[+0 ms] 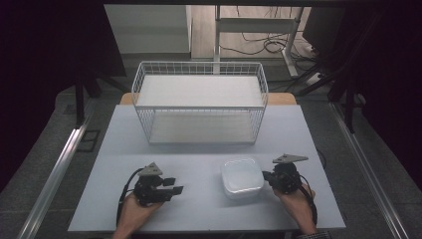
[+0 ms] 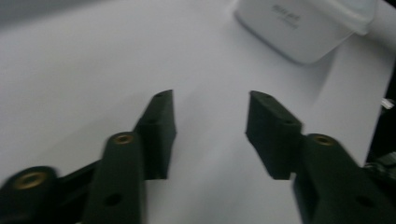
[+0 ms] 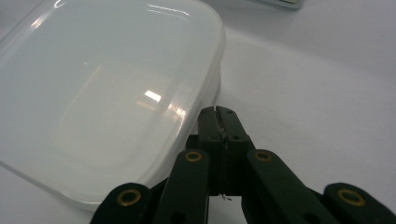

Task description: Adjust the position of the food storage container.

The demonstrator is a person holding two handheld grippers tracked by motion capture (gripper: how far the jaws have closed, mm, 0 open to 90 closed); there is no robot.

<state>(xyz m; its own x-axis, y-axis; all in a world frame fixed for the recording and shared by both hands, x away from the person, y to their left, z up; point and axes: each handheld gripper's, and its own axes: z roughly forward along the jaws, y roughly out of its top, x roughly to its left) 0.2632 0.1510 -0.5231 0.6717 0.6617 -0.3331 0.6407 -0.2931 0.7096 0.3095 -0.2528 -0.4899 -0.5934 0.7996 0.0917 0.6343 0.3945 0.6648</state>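
In the high view, a white plastic container [image 1: 242,177] with a lid on it lies on the pale table [image 1: 199,199], in the near right part. The right gripper [image 1: 269,177] is just beside the container's right edge, and the person's right hand [image 1: 297,199] holds it from below. The left gripper [image 1: 174,186] is in the near left part of the table, well apart from the container, and its jaws point to the right towards it. The left hand [image 1: 134,211] holds it. Behind them, a white wire basket [image 1: 200,102] stands at the far side of the table.

In the left gripper view, the two black jaws stand half apart with nothing between them; under them is the bare table [image 2: 93,70]. The container [image 2: 303,25] is farther off, at the top right, not touching the jaws.

In the right gripper view, the two jaws are pressed together, with no gap. Their tips [image 3: 219,116] are at the rim of the container [image 3: 102,93], near its rounded corner. A thin edge seems to be pinched between them, but I cannot tell this for sure.
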